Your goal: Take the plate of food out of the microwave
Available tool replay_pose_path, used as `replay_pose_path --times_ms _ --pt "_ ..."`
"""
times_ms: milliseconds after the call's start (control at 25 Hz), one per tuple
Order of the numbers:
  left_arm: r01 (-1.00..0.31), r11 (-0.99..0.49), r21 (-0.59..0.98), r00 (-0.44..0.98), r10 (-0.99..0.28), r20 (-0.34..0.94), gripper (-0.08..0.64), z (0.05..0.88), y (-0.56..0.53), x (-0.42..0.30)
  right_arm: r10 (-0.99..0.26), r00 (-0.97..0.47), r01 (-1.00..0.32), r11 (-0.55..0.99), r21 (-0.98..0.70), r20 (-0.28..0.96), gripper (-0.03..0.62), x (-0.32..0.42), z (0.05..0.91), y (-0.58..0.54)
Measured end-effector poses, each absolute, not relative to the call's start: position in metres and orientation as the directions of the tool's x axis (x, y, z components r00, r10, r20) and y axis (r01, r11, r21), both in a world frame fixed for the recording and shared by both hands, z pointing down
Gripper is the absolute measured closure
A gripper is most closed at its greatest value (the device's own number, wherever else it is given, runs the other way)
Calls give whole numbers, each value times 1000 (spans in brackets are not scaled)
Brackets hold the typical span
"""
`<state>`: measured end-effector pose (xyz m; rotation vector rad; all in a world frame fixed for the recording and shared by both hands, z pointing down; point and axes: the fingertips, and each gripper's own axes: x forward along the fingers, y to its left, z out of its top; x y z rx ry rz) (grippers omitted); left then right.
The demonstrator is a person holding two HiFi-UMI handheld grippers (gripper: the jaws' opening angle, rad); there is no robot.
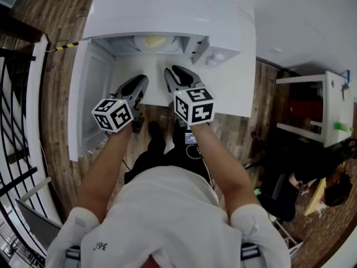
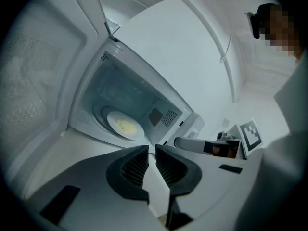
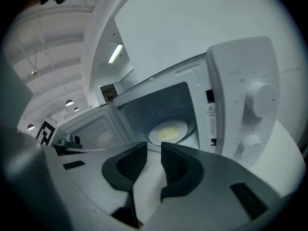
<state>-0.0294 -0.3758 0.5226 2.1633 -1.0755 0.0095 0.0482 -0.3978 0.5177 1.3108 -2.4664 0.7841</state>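
Observation:
The white microwave (image 1: 167, 10) stands with its door (image 1: 89, 99) swung open to the left. Inside, on the turntable, lies a white plate of yellowish food (image 1: 154, 40) (image 2: 124, 125) (image 3: 168, 131). My left gripper (image 1: 140, 85) (image 2: 152, 150) hovers over the white table in front of the opening, its jaws a narrow slit apart with nothing between them. My right gripper (image 1: 174, 74) (image 3: 154, 150) is beside it, a little closer to the cavity, jaws slightly wider apart and empty. Neither touches the plate.
The microwave's control panel with two knobs (image 3: 260, 100) (image 1: 215, 56) is right of the cavity. The open door (image 2: 33, 81) walls off the left side. A black railing (image 1: 17, 121) runs at the far left; a white shelf unit (image 1: 312, 110) stands at the right.

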Motion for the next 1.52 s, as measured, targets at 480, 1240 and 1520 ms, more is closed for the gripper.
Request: replay_pose_path --times_ms 480,1240,1520 --pt "-771 -328 546 578 -721 382 531 562 -444 -51 -651 -477 -866 234 -443 590 468 37 584 -473" --pt "-761 -339 554 600 -692 401 531 572 -461 -49 -645 -464 -791 -6 -611 608 448 28 600 -508" --pt "-751 -344 564 613 -681 400 531 575 -458 -43 -621 -412 -816 -75 -573 667 477 33 603 -509"
